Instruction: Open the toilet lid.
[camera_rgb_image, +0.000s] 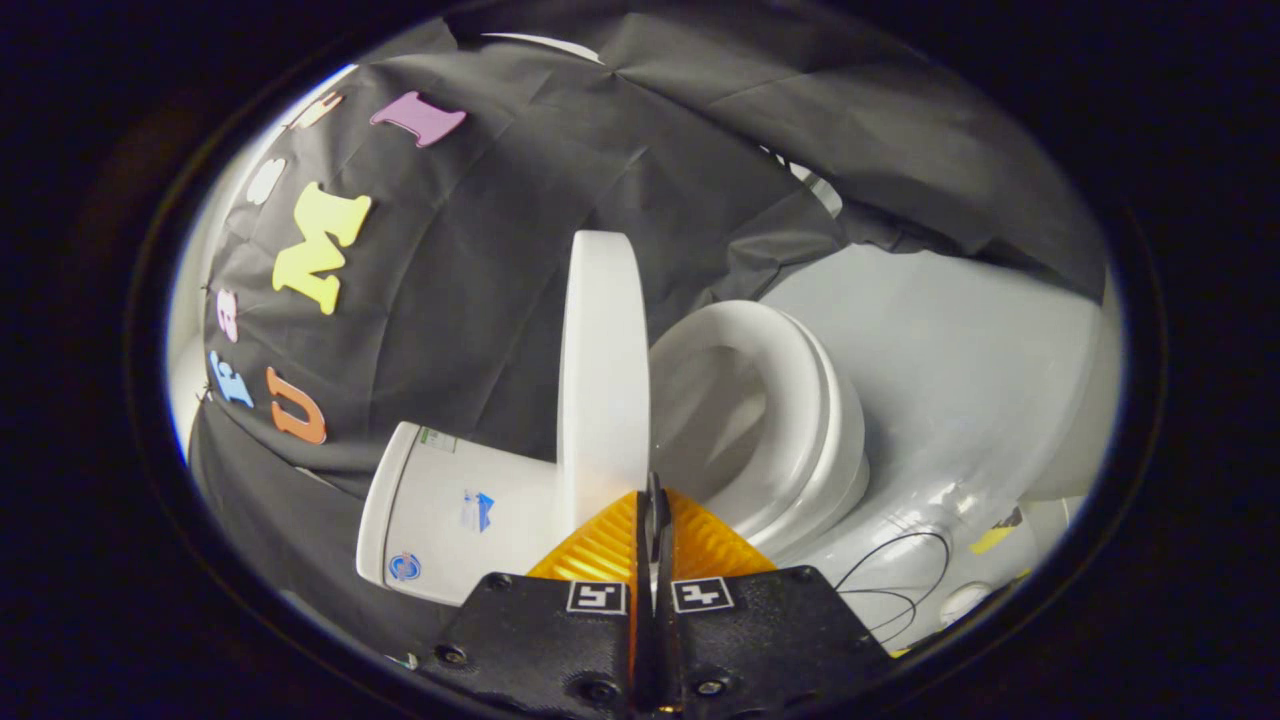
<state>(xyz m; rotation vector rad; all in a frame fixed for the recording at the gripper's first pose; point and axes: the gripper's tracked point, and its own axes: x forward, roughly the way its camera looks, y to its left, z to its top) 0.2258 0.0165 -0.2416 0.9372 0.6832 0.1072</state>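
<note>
Black screwed housing, square markers

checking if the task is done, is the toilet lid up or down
Up. The toilet lid stands raised beside the tank, clear of the seat, whose ring lies uncovered. The tool is shut just before the lid's edge.

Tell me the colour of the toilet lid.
Plain white; the toilet lid shows best in the gripper view.

Black cloth booth wall (520, 250) creased, pale glossy floor (960, 370) beyond it, thin black cable (905, 570) looped on floor, yellow scrap (993, 538) near cable.
</note>
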